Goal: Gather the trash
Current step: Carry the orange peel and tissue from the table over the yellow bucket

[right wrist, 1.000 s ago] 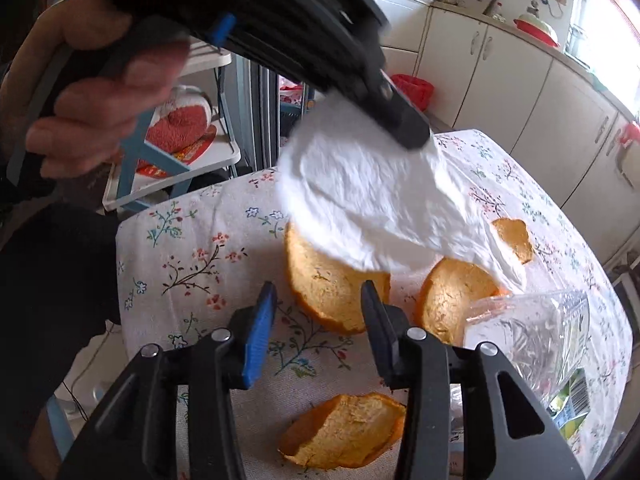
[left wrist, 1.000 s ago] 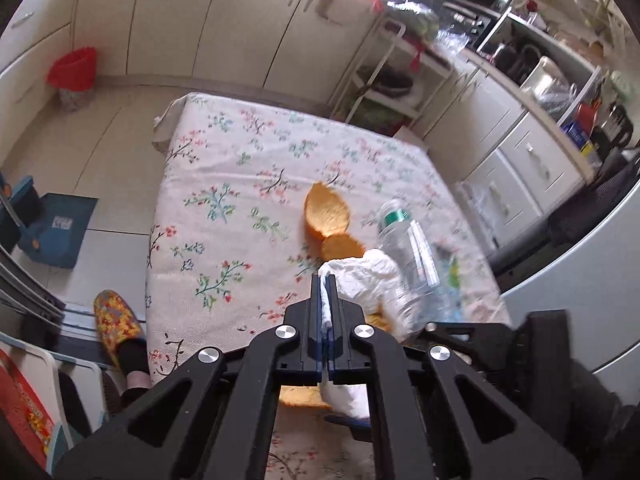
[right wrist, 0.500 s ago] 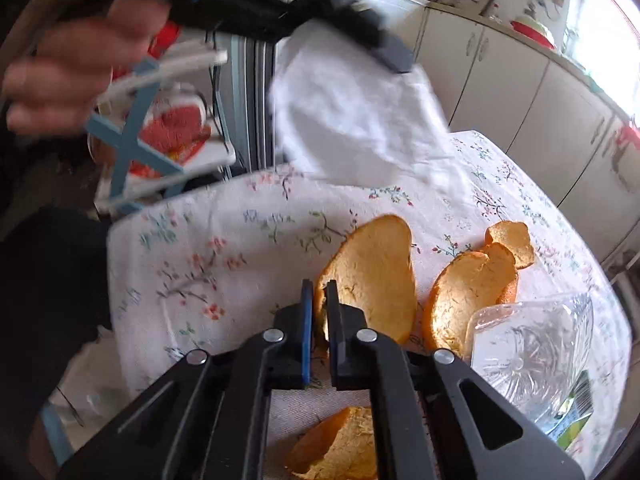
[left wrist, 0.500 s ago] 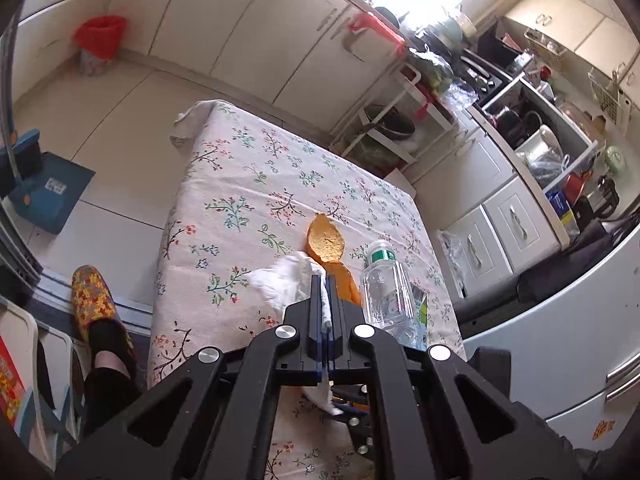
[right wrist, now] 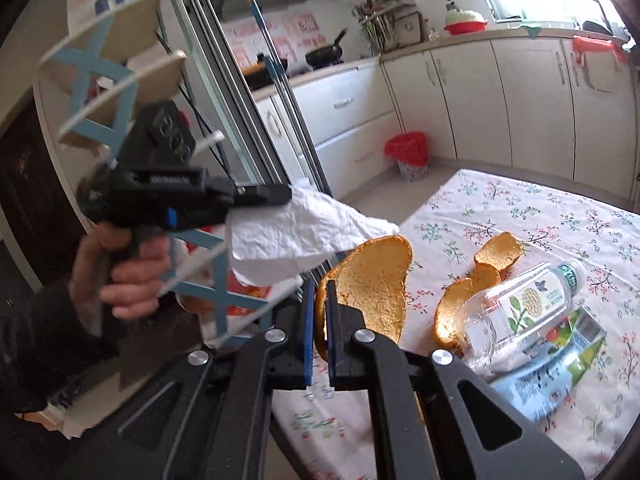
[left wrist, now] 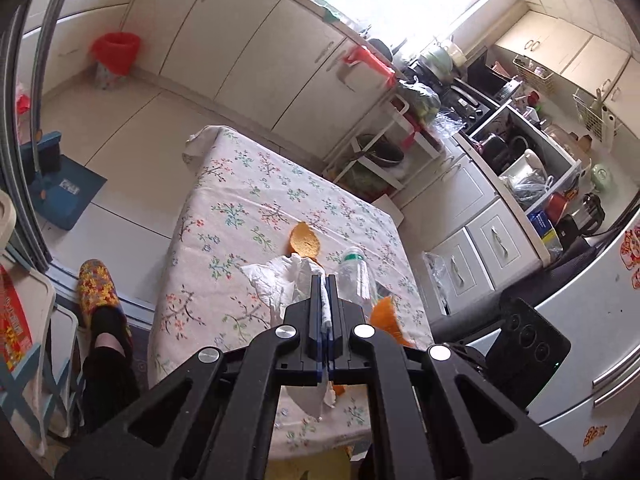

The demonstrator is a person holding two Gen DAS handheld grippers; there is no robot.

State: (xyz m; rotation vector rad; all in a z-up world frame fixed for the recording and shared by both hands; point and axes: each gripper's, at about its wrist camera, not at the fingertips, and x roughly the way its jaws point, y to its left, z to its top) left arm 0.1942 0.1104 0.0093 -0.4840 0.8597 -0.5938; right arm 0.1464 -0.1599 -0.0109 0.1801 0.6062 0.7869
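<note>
We have left gripper (left wrist: pixel 325 292) pinching tissue (left wrist: pixel 276 280), right gripper (right wrist: pixel 319 320) pinching orange peel (right wrist: pixel 372 280); both clear of table (right wrist: pixel 520 216), bottle (right wrist: pixel 520 308) beyond right tips, ready for binning.

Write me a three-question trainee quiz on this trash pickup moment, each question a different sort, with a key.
1. True or false: the right gripper is shut on a piece of orange peel.
2. Multiple choice: what does the left gripper hold? A) a plastic bottle B) a crumpled white tissue C) a red bin
3. Fill in: the clear plastic bottle lies on its side on the ____ tablecloth.

Key: 1 true, the peel is clamped between the pads and lifted off the cloth. 2 B, the white tissue hangs from the shut jaws. 3 floral.
</note>
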